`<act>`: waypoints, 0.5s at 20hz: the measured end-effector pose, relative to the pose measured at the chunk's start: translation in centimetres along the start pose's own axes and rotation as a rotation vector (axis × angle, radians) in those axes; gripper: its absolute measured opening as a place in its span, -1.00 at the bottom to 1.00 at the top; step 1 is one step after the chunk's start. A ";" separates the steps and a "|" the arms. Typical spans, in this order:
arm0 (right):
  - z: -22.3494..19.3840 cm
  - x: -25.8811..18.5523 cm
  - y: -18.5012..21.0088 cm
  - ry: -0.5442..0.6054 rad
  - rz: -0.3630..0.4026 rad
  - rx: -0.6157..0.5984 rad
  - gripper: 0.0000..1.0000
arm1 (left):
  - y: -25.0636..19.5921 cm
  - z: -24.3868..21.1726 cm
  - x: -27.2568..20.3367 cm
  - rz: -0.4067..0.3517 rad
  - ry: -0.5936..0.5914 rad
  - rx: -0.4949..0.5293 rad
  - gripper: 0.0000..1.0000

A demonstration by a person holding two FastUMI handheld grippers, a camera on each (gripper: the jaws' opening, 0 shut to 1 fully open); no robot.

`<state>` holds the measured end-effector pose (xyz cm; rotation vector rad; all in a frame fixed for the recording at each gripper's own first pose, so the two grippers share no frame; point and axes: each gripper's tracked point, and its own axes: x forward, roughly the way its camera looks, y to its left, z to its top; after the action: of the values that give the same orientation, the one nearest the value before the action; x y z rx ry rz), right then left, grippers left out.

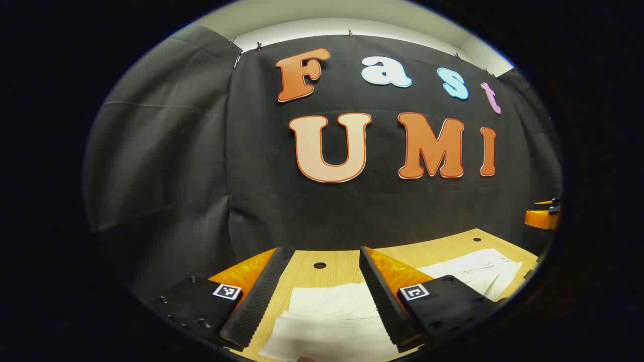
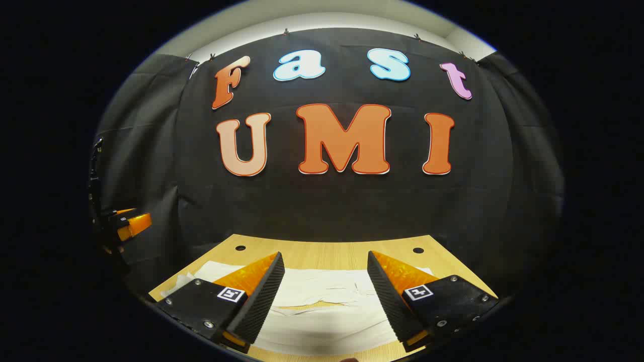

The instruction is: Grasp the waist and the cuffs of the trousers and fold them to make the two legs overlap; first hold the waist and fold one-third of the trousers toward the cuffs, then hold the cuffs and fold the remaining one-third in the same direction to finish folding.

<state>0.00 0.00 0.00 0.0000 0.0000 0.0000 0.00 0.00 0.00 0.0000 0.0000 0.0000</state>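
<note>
Light wooden table [image 2: 332,251] with small round holes [image 2: 240,248], black cloth wall [image 2: 332,206] behind.

Light wooden desk [image 2: 327,254] with pale trousers on it

The pale wood-grain desk with small round dark holes [image 2: 240,248] near its far edge carries white fabric trousers [image 2: 322,322], spread flat and creased across most of its width. In the left gripper view the same desk [image 1: 322,279] carries the white cloth [image 1: 332,322] in overlapping layers, reaching toward its right end.
</note>
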 end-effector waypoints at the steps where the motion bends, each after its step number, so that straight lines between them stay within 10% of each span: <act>1: 0.0 -0.1 0.0 0.001 0.000 0.001 0.99 | 0.1 0.1 -0.1 0.001 0.001 -0.002 0.97; 10: 0.0 -0.6 -0.4 -0.001 -0.006 0.007 0.98 | 0.0 -0.1 -0.5 0.000 0.007 -0.006 0.96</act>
<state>-0.56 -0.39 0.01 0.0068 -0.0007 -0.0064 -0.53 0.01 -0.11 -0.0058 0.0071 0.0001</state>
